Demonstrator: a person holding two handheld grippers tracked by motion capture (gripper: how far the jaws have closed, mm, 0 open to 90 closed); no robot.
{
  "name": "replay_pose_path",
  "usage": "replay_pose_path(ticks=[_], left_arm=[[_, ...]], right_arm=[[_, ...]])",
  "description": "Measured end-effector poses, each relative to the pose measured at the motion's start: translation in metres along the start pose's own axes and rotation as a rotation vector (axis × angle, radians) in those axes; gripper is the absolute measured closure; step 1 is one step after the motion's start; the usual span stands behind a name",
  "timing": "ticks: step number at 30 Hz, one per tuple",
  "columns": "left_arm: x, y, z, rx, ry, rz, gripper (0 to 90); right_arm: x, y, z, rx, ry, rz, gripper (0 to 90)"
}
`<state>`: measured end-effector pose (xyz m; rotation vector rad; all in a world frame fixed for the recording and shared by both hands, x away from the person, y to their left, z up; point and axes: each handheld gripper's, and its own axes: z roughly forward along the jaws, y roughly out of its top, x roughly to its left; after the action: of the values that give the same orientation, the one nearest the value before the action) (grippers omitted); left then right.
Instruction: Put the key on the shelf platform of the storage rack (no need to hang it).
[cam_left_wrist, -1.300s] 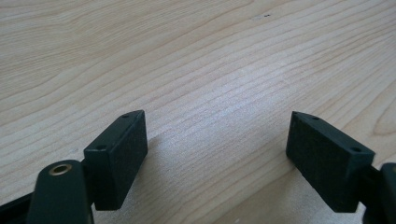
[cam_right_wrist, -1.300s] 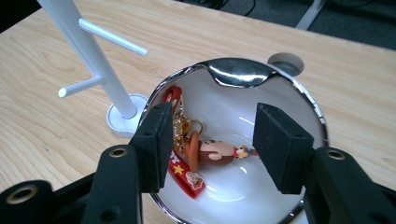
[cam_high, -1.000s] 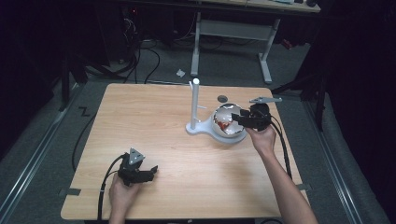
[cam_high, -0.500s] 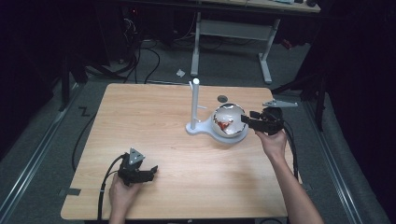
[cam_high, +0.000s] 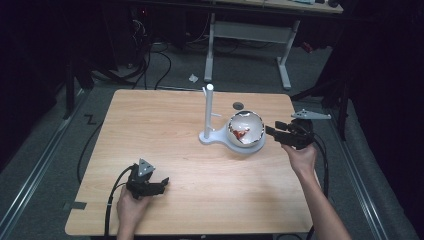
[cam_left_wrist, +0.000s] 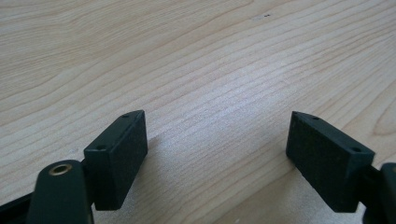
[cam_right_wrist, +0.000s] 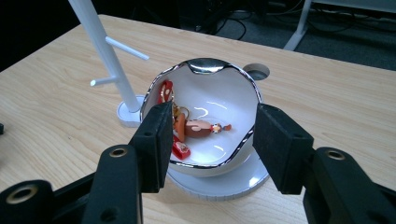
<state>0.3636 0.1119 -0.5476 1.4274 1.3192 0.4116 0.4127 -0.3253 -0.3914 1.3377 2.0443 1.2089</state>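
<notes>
A white bowl with a silver rim stands on a white base beside a thin white stand with short pegs. Small red and orange trinkets lie inside the bowl. My right gripper is open just right of the bowl, jaws pointing at it; in the right gripper view nothing sits between its pads. Down at the table's front left my left gripper rests open on the wood, and its pads frame bare tabletop.
A round cable hole is cut in the wooden table behind the bowl. Cables trail from both grippers off the table's front and right edges. A desk frame and floor cables lie beyond the far edge.
My right gripper has drawn back to the right, from over the bowl to just outside its rim. The left gripper has stayed put.
</notes>
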Motion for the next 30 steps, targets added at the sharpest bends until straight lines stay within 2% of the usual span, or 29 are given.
replay_pose_path(ticks=[4,15,24,30], left_arm=[[0.000,0.000,0.000,0.000,0.000,0.000,20.9],[0.000,0.000,0.000,0.001,0.001,0.001,20.9],[0.000,0.000,0.000,0.001,0.001,0.001,20.9],[0.000,0.000,0.000,-0.001,0.000,0.000,20.9]], right_arm=[[-0.002,-0.008,-0.007,-0.008,-0.002,0.011,48.1],[0.000,-0.011,-0.024,-0.037,-0.003,0.014,48.1],[-0.004,-0.028,-0.038,-0.066,0.004,0.039,48.0],[-0.002,-0.031,-0.046,-0.082,0.008,0.033,47.9]])
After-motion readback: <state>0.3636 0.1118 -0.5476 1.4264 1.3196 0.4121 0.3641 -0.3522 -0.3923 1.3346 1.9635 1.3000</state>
